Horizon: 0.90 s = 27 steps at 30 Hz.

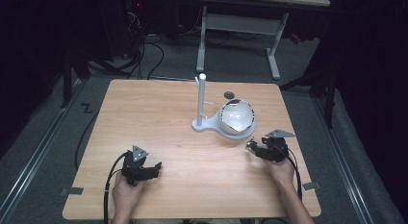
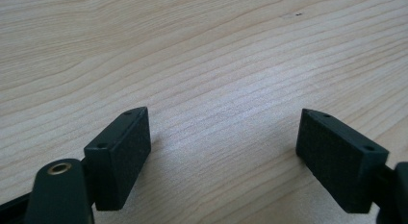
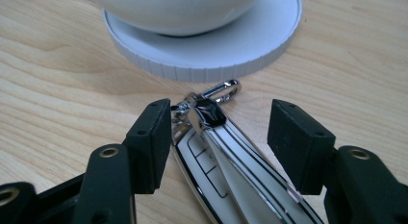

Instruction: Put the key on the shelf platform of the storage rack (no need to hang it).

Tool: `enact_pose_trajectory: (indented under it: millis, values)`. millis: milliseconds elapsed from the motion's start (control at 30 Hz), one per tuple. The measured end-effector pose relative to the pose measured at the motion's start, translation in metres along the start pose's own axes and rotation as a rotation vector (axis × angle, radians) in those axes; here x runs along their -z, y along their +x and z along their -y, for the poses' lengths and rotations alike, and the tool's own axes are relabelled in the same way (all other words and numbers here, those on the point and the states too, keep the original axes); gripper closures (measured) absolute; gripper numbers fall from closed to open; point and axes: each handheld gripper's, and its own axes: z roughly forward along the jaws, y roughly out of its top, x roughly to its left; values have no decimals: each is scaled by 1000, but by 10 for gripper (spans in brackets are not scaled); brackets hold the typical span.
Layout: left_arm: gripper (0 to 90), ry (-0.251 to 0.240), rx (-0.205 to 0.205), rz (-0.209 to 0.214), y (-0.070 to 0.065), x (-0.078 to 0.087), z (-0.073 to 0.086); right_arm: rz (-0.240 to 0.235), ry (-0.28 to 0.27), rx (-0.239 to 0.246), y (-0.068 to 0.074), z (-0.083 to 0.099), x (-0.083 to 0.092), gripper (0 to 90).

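Note:
A white and chrome car key fob [image 3: 231, 171] with a metal clip [image 3: 223, 91] lies on the wooden table [image 1: 159, 118], just in front of a white stand's round base [image 3: 250, 46]. My right gripper [image 3: 221, 113] is open around the fob: its left jaw is against the fob's side and its right jaw stands clear of it. In the high view that right gripper [image 1: 251, 146] sits just below the shiny bowl [image 1: 236, 116] on the stand. My left gripper [image 1: 155, 167] is open low over bare wood [image 2: 223, 123] at the front left, with nothing between its jaws.
The stand has a flat white base [image 1: 204, 124] and an upright post [image 1: 202, 96] near the table's middle back. A small dark round mark [image 1: 229, 94] lies behind the bowl. A desk frame [image 1: 240, 24] and cables stand on the floor beyond the table.

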Motion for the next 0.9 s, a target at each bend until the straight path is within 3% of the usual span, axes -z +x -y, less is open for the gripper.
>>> enact_pose_trajectory:
  millis: [133,533,900]
  values:
    - [200,0,0,0,0,0,0,-14,44,-5,-3,4,-4,410]
    - [199,0,0,0,0,0,0,-20,86,24,1,5,-9,400]
    - [200,0,0,0,0,0,0,-17,73,41,4,8,-8,493]
